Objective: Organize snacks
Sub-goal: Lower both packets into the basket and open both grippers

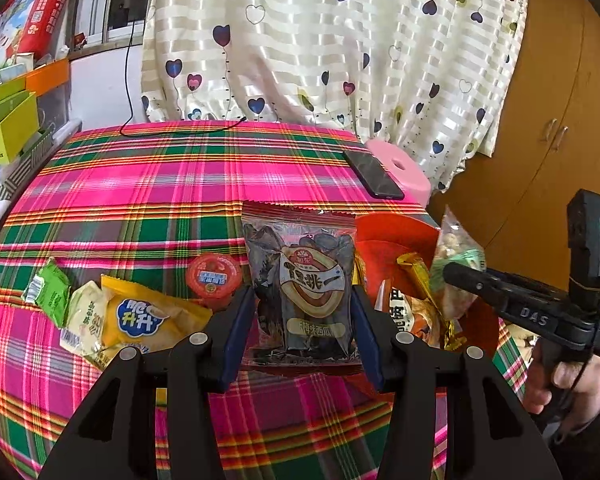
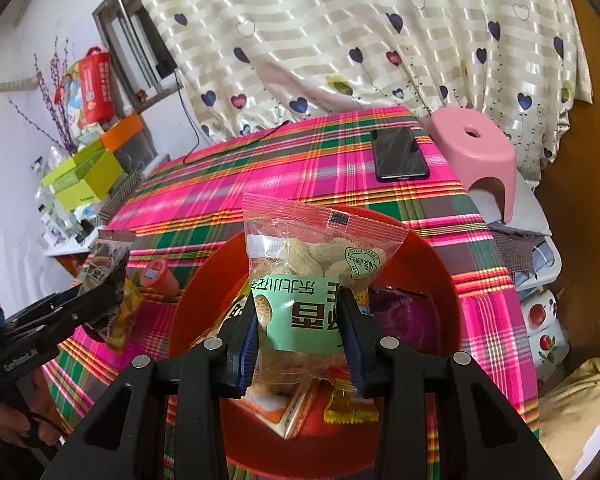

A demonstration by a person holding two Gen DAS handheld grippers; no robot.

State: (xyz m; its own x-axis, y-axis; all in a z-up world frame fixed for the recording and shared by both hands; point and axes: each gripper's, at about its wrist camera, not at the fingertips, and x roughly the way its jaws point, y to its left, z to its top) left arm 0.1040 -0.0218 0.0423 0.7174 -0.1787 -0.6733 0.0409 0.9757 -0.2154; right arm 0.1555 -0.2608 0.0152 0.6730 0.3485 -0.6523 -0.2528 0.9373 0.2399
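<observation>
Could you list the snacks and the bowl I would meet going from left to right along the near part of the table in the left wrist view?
green packet → pale packet → yellow packet → red jelly cup → melon seed packet held in the left gripper → red bowl → peanut packet

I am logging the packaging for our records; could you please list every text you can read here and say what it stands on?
"DAS": on the body of the right tool.
"百里挑一": on the dark seed packet held in the left tool.
"脆升升": on the yellow snack bag.
"GenRobot.AI": on the left tool's body, seen from the right wrist.
Peanut packet: characters upside down, not read with confidence.
Red jelly cup label: too blurred.
</observation>
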